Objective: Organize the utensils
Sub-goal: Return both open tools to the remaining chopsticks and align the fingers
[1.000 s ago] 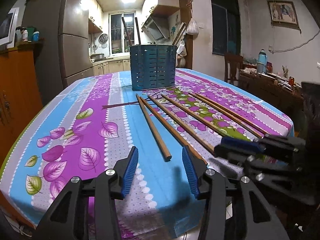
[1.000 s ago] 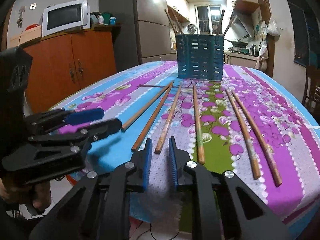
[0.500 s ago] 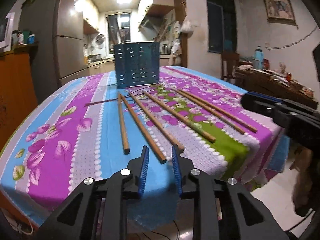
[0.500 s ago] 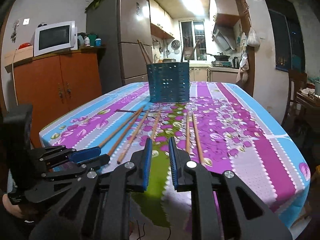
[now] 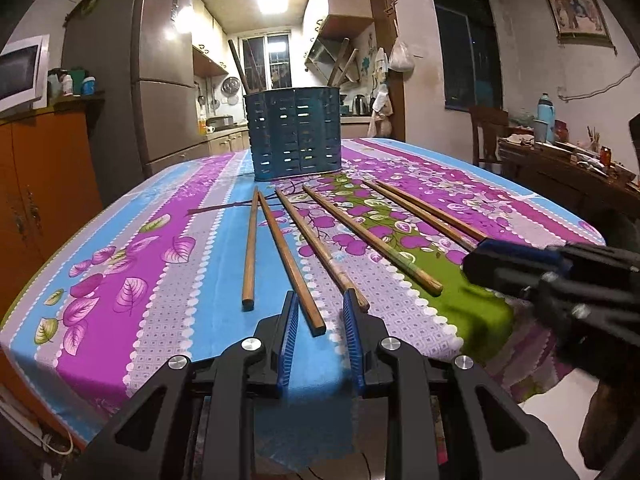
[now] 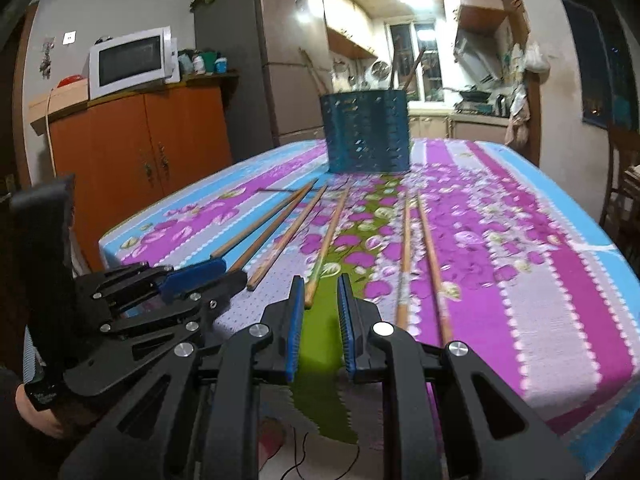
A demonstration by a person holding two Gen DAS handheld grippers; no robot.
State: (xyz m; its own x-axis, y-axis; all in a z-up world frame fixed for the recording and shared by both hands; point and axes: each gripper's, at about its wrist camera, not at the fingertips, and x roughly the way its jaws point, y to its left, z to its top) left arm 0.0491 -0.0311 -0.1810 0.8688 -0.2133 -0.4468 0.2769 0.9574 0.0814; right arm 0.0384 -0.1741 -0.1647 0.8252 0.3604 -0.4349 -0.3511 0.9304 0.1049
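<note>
Left wrist view: my left gripper, jaws narrowly apart and empty, straddles a chopstick; right gripper likewise. Closing off-centre could roll it.

White microwave atop orange cabinet; grey refrigerator behind; framed picture on wall.

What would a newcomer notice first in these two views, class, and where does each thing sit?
Six long wooden chopsticks fan across the bright floral tablecloth, their far tips pointing toward a dark blue slotted utensil holder standing at the far end with a few sticks already in it. Near the front edge, the left tongs frame one chopstick's near end without gripping it, and the right tongs line up on another.
</note>
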